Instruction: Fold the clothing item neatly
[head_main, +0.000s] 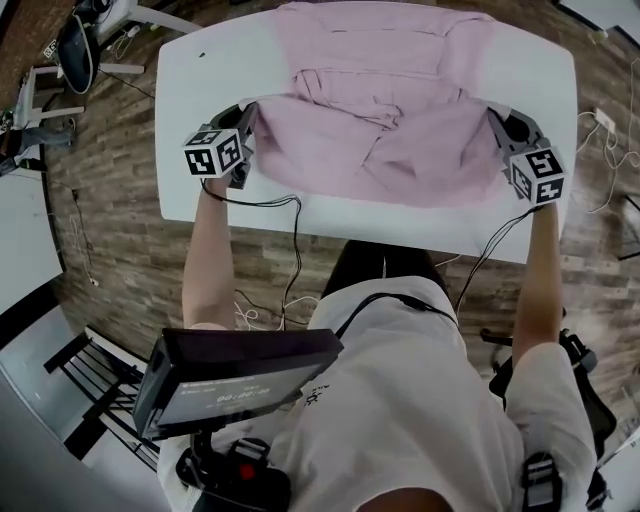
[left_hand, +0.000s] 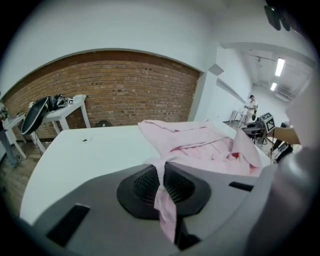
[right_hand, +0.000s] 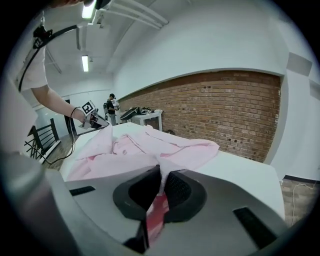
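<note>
Pink garment (head_main: 380, 110) | white table (head_main: 210, 90) | left gripper (left_hand: 161, 170), right gripper (right_hand: 160, 172) pinching edges

Pale pink garment (head_main: 380, 110) on white table (head_main: 200, 110). Floor (head_main: 110, 250): brown wood-plank pattern. Wall (left_hand: 115, 85): red brick, pale mortar lines. Left gripper (left_hand: 162, 172), right gripper (right_hand: 160, 175): grey, black. 2 cubes (head_main: 215, 152): black-and-white square markers. T-shirt (head_main: 400, 400): white.

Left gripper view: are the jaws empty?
No, the left gripper has its jaws shut on a pinch of the pink garment.
</note>
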